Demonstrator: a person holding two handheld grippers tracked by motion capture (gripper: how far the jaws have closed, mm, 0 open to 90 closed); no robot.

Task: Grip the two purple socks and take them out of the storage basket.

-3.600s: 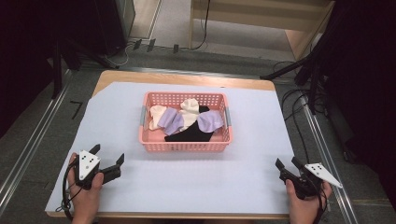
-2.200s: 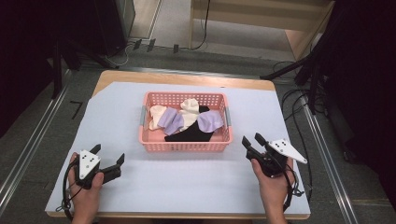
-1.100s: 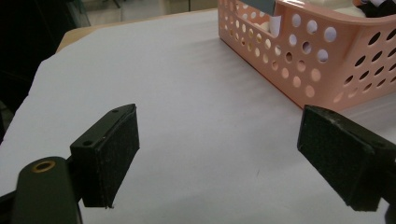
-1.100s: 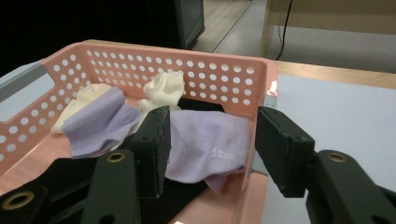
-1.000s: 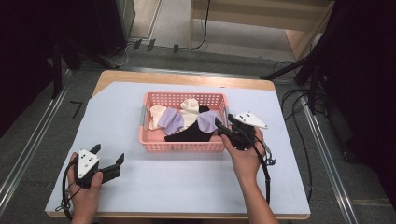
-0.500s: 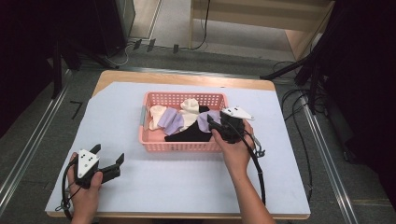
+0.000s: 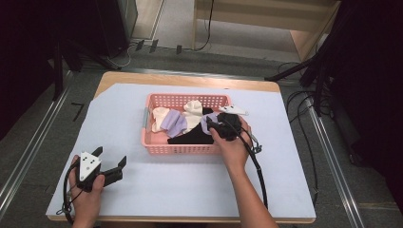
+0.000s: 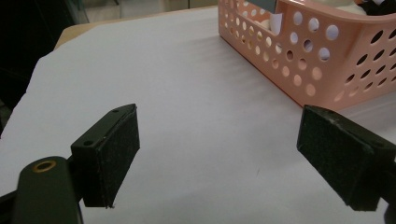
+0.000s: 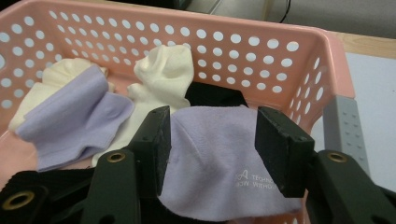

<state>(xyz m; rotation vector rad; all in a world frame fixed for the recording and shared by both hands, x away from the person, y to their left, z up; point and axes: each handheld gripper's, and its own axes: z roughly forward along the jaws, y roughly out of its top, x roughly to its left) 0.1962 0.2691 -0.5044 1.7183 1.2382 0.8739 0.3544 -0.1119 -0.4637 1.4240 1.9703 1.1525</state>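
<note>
— Between the right gripper's (image 9: 211, 149) jaws, what do you make out?

— A lavender sock (image 9: 219, 163) with small printed lettering. The jaws stand apart on either side of it, not yet clamped. It lies at the right end of the pink basket (image 9: 308, 51), over a black garment (image 9: 37, 179).

— And beyond it?

— A cream sock (image 9: 163, 70) farther in, and a second lavender sock (image 9: 74, 116) to the left, draped over another cream piece.

— What could go wrong?

— I'd judge the pads could pinch the black cloth underneath along with the sock, since the layers lie touching — or take too shallow a fold and let it slip. Lifting might also drag the light basket.

— The left gripper (image 8: 219, 158)?

— Open wide over the pale table cover (image 8: 177, 93), near the basket's left near corner, holding nothing.

— What does the high view add?

— The layout: basket (image 7: 180, 148) mid-table, left gripper (image 7: 107, 166) well apart at the near left. It hides the right jaws behind the right hand (image 7: 233, 142); the right gripper view settles their gap.
</note>
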